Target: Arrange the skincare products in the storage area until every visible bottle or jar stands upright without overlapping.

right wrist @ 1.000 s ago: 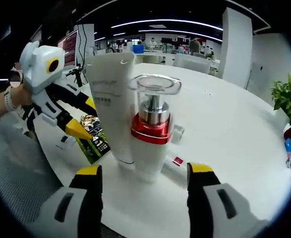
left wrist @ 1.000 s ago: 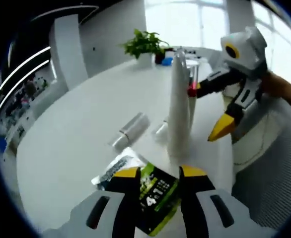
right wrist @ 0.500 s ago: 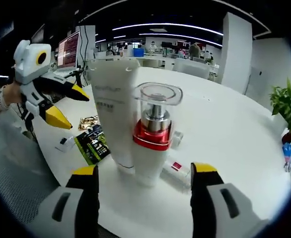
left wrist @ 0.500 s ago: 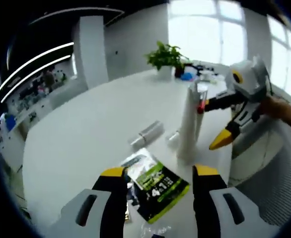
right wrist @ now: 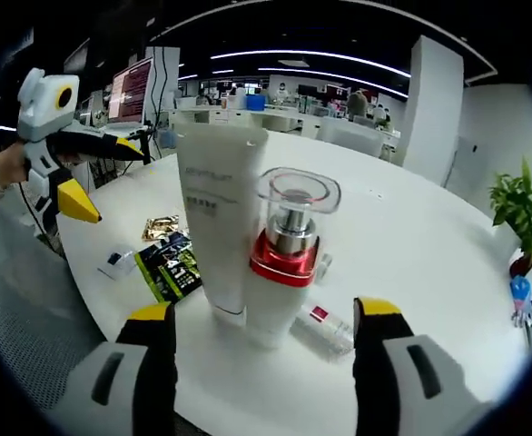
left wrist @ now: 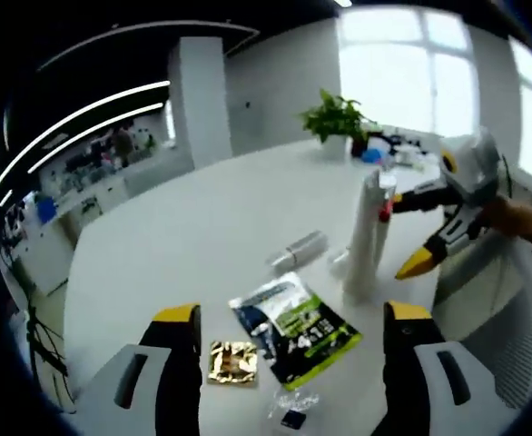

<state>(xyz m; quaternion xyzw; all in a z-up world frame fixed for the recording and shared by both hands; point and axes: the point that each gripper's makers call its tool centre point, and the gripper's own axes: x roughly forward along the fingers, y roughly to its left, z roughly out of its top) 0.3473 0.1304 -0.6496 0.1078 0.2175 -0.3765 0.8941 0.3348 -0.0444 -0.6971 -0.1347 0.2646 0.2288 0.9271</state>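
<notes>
Both grippers stand with their jaws spread and nothing between them. In the left gripper view, the left gripper (left wrist: pixel 290 318) rises from the bottom of the frame, its yellow-tipped jaws far apart over the white table (left wrist: pixel 175 245). Between the jaws, just above the frame's lower centre, lies a flat black-and-green sachet (left wrist: pixel 295 329); a small gold sachet (left wrist: pixel 231 360) lies to its lower left, and a tiny clear packet (left wrist: pixel 292 413) sits near the bottom edge. Right of centre a white tube (left wrist: pixel 366 238) stands upright on its cap, with the pump bottle (left wrist: pixel 383 213) touching it on its right side. Left of the tube a silver bottle (left wrist: pixel 297 251) lies on its side, and a small clear bottle (left wrist: pixel 339 262) lies at the tube's foot. A potted plant (left wrist: pixel 337 116) stands at the upper centre, far back on the table.

In the right gripper view, the right gripper (right wrist: pixel 266 313) comes up from the bottom, jaws wide, framing the white tube (right wrist: pixel 221 222) and the pump bottle (right wrist: pixel 286 259), which has a red collar and a clear cap. They stand upright at the centre, touching each other. The small clear bottle (right wrist: pixel 322 327) lies on its side at the lower right of the pump bottle. The black-and-green sachet (right wrist: pixel 168 268), gold sachet (right wrist: pixel 160 227) and clear packet (right wrist: pixel 119 263) lie left of centre. The left gripper (right wrist: pixel 89 173) hangs open at the upper left, held by a hand (right wrist: pixel 3 168).
</notes>
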